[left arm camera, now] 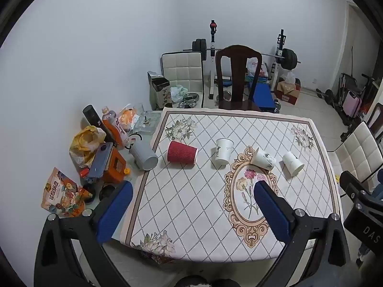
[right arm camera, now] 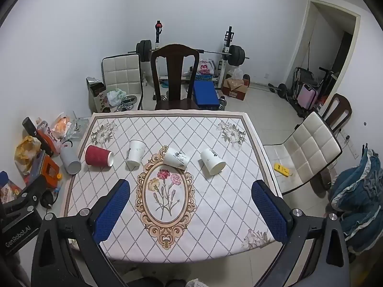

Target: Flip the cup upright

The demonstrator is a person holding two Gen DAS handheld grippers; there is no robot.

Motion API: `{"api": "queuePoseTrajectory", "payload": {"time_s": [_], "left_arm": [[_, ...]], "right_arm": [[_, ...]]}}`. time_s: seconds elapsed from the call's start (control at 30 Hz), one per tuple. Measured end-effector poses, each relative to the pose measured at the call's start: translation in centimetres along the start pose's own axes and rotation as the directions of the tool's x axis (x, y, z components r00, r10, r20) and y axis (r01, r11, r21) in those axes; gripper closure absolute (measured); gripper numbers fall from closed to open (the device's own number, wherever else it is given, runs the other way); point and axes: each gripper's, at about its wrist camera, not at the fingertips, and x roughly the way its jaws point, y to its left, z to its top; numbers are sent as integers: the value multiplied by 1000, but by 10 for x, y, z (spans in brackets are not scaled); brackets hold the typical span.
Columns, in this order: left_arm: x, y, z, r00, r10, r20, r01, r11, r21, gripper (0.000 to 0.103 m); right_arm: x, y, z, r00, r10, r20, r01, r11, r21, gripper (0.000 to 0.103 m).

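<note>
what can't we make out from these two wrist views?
- Print on the three white cups, e.g. the middle one: too small, both views.
- Whether the leftmost white cup stands upright or tilts: unclear from this angle.
- Clutter left of the table: partly cut off by the other gripper in the right wrist view.
- Table near edge: hidden behind the left gripper and right gripper.

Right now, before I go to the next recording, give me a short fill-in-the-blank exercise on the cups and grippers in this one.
1. The only coloured paper cup on the tablecloth is ____.
2. That red cup lies on its ____.
3. The number of white cups on the tablecloth is ____.
4. The left gripper and right gripper both have their jaws ____, holding nothing.

Missing words: red; side; three; open
</note>
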Motion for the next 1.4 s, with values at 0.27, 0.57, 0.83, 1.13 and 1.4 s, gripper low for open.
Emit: {"api": "queuePoseTrajectory", "payload": {"time_s": [0.27, 0.57, 0.83, 1.13, 1.4], "left_arm": [[1, -5, -1, 1000, 2, -5, -2, 1000, 4, 0], [-1, -10, 6, 1000, 2, 1, -2, 1000, 12, 0], [-1, -11, 7, 1000, 0, 0, 0, 1000, 15, 0], [-1, -10, 7, 1000, 1, 0, -1, 1000, 15, 0], [-1, -11, 7, 1000, 2, 0, -2, 1000, 16, 0]], "right_arm": [[-1, 0, -1, 1000, -8, -11, 8, 1000, -2, 1], [0, -1, 3, 1000, -11, -4, 11, 1000, -4, 1], [0, -8, 5, 1000, -7, -4, 7, 1000, 4, 1], [0, -7, 3, 1000, -7, -2, 7, 1000, 6, 1], [-2, -6, 7, 1000, 2, -5, -2, 1000, 0, 1]]}}
